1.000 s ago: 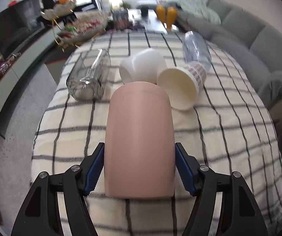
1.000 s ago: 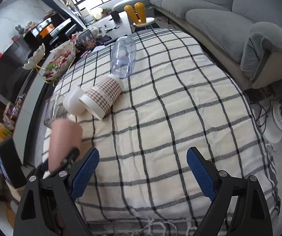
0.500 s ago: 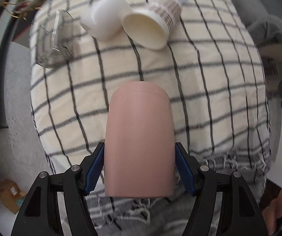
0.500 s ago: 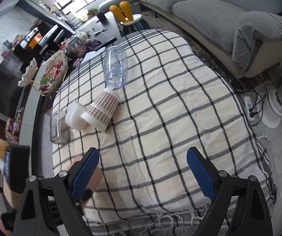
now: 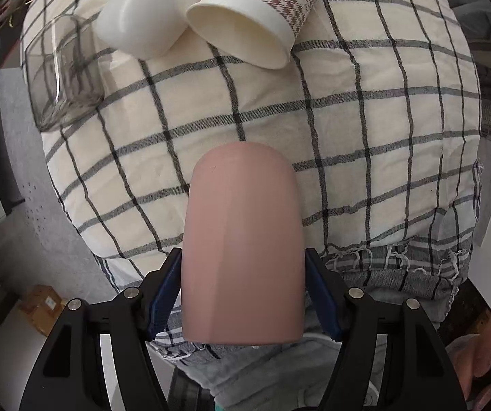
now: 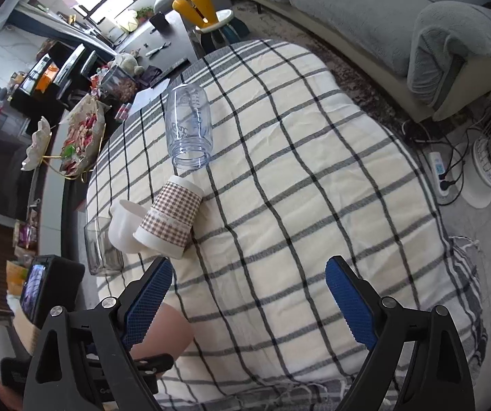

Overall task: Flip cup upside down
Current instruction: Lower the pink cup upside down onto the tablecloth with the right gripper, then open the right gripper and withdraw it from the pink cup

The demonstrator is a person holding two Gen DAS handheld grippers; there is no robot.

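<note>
The left gripper [image 5: 243,294] is clamping a pink cup [image 5: 242,243], holding it above the near edge of a checked tablecloth [image 5: 365,120]. The right gripper [image 6: 245,299] is hanging empty, fingers spread wide.

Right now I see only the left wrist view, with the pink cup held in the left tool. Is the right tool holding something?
Observer: No, the right tool is open and empty, over the checked cloth.
Operator: Does anything lie behind the paper cup?
Observer: Yes, a clear bottle lies on its side, its mouth toward the paper cup.
</note>
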